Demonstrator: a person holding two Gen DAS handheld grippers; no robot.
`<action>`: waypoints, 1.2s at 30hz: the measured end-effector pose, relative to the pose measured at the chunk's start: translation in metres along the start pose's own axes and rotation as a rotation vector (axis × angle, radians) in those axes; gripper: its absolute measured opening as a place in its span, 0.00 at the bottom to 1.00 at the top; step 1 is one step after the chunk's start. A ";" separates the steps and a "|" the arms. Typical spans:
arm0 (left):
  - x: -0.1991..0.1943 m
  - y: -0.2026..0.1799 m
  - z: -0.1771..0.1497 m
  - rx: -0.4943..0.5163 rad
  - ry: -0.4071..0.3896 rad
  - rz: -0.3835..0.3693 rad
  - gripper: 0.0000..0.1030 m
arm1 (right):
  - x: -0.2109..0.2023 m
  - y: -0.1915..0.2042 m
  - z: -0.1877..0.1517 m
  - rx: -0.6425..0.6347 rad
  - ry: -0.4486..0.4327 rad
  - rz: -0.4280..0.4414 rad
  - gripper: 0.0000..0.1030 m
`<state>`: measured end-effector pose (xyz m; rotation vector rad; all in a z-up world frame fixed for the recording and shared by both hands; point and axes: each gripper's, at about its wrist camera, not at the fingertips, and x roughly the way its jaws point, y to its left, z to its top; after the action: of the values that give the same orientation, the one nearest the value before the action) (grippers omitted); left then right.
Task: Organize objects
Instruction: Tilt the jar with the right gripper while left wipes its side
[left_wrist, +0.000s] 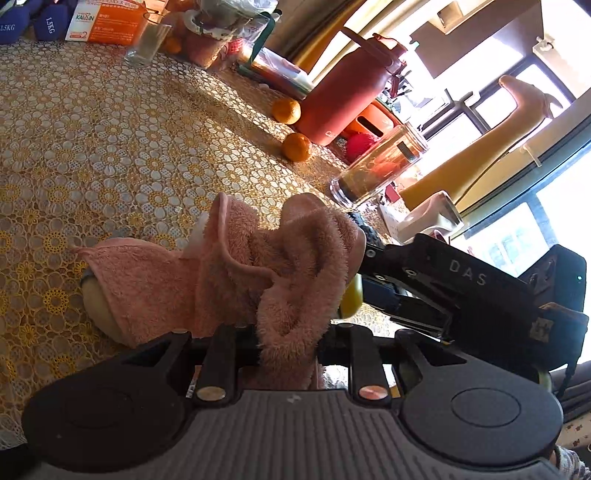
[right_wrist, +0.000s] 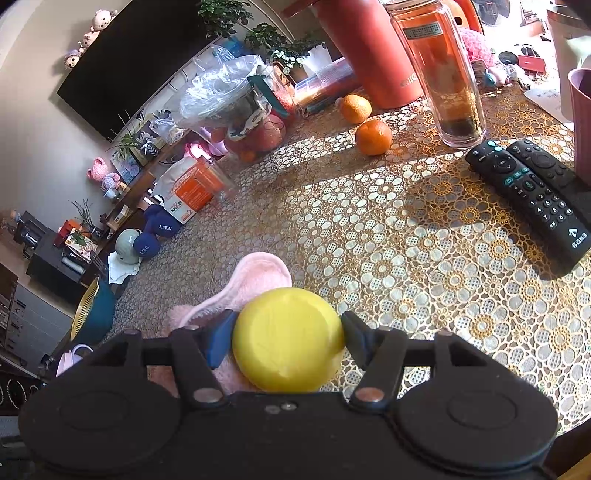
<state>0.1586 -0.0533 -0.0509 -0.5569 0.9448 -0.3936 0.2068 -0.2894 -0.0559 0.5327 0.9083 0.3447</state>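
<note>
A pink terry towel (left_wrist: 236, 280) hangs bunched over the lace tablecloth (left_wrist: 110, 147). My left gripper (left_wrist: 284, 332) is shut on its lower folds, and the cloth hides its fingertips. In the right wrist view a round yellow object (right_wrist: 288, 339), a bowl or lid seen flat-on, sits clamped between the pads of my right gripper (right_wrist: 288, 334), with the towel (right_wrist: 255, 277) just beyond it. From the left wrist view, the right gripper (left_wrist: 356, 266) comes in from the right against the towel, a sliver of the yellow object (left_wrist: 351, 299) showing. A pale rounded thing (left_wrist: 98, 310) peeks from under the towel's left end.
Two oranges (left_wrist: 286, 110) (left_wrist: 296, 147) lie by a tall red flask (left_wrist: 343, 96) and a glass tea bottle (left_wrist: 376, 166). Two black remotes (right_wrist: 524, 195) lie at right. Blue dumbbells (left_wrist: 48, 22), an orange box (left_wrist: 110, 22) and a glass tumbler (left_wrist: 147, 40) stand at the far edge.
</note>
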 end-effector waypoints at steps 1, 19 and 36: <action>0.002 0.004 0.001 -0.001 0.000 0.020 0.21 | 0.000 0.000 0.000 -0.004 0.000 -0.001 0.60; 0.018 0.033 0.022 0.035 -0.002 0.144 0.21 | 0.000 0.004 -0.001 -0.070 -0.005 -0.005 0.60; -0.063 -0.007 0.043 0.241 -0.130 0.111 0.21 | -0.006 0.068 -0.041 -0.793 -0.055 -0.057 0.60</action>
<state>0.1604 -0.0123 0.0140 -0.3051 0.7861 -0.3608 0.1659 -0.2246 -0.0335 -0.2129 0.6603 0.5942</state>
